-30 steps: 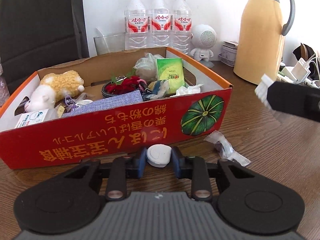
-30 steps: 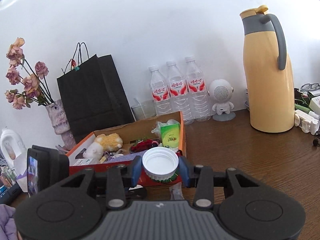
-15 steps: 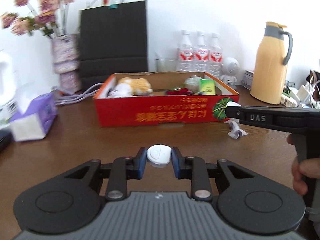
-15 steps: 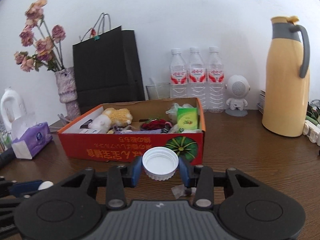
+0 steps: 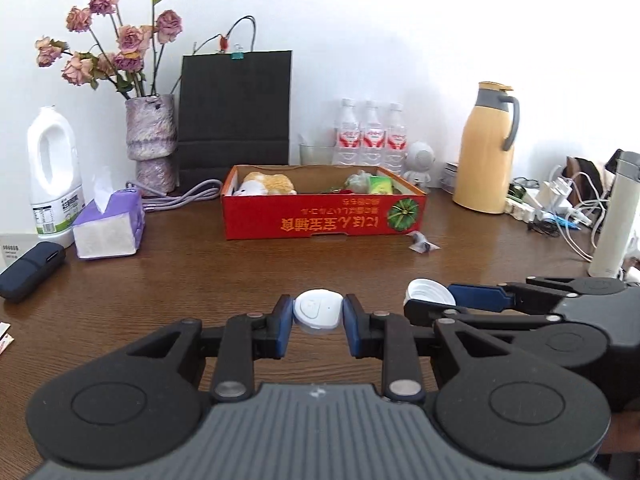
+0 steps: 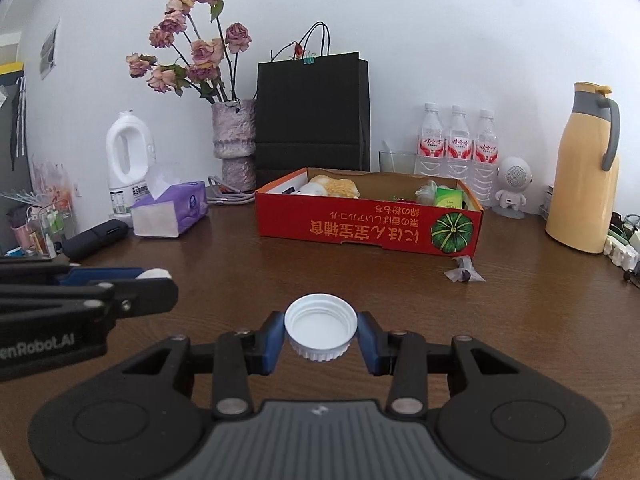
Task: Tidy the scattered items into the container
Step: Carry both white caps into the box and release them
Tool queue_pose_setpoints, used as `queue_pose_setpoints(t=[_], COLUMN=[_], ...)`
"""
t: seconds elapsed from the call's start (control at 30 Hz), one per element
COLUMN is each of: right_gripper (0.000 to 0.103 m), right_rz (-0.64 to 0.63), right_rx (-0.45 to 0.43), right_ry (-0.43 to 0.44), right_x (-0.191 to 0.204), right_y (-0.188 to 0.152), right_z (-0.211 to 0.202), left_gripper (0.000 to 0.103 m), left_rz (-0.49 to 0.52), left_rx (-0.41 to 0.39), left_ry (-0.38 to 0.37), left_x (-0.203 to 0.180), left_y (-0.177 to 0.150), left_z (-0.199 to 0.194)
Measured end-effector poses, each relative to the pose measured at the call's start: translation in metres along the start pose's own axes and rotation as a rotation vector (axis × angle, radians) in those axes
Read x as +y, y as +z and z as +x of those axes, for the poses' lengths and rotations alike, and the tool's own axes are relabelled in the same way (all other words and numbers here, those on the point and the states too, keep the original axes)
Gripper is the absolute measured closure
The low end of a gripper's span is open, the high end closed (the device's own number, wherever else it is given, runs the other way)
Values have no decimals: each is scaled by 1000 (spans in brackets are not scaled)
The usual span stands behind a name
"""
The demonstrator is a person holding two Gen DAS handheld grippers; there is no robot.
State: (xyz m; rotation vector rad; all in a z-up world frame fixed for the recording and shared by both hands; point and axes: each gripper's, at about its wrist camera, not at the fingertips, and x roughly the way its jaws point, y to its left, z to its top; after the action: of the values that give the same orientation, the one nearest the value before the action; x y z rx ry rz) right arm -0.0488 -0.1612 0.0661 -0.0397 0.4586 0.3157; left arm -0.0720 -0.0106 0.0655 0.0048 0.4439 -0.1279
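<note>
Well short of the red cardboard box [image 6: 368, 224] on the wooden table [image 6: 520, 304], the right gripper [image 6: 320, 334] is clamped across the ribbed rim of a white bottle cap [image 6: 320, 330], while the left gripper [image 5: 319, 318] pinches a small white lid [image 5: 319, 314] by its edges. Both pieces look light, stiff and smooth, likely to slip unless gripped squarely across the middle. A crumpled wrapper [image 6: 464, 274], soft and thin, lies on the table just beside the box's front corner.

The right tongs [image 6: 321, 338] grip a white cap [image 6: 320, 327] above the table [image 6: 400, 300], facing the red box [image 6: 368, 226].
</note>
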Motion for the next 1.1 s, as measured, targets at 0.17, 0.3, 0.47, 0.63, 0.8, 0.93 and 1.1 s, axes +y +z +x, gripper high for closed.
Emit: queue_pose_setpoints(t=[0.17, 0.3, 0.47, 0.63, 0.8, 0.93, 1.1], right_gripper=[64, 64, 64, 64, 64, 64, 64], right_rz=[-4, 11, -12, -6, 7, 119, 134], right_rx=[4, -29, -68, 2, 162, 277, 374], right_ry=[-22, -12, 32, 31, 17, 34, 7], right_x=[-6, -24, -62, -110, -149, -178, -185], right_y=[6, 37, 109, 180, 223, 231, 219], right_z=[-9, 8, 55, 126, 205, 266, 329], left_gripper=[76, 76, 76, 76, 76, 75, 72], left_rz=[-35, -59, -62, -74, -44, 21, 109], left_rx=[4, -18, -52, 7, 125, 234, 287], left_ry=[-9, -59, -103, -69, -48, 9, -21], left_x=[8, 22, 55, 84, 94, 93, 76], left_y=[1, 24, 102, 177, 199, 188, 182], left_z=[6, 31, 102, 193, 286, 351, 384])
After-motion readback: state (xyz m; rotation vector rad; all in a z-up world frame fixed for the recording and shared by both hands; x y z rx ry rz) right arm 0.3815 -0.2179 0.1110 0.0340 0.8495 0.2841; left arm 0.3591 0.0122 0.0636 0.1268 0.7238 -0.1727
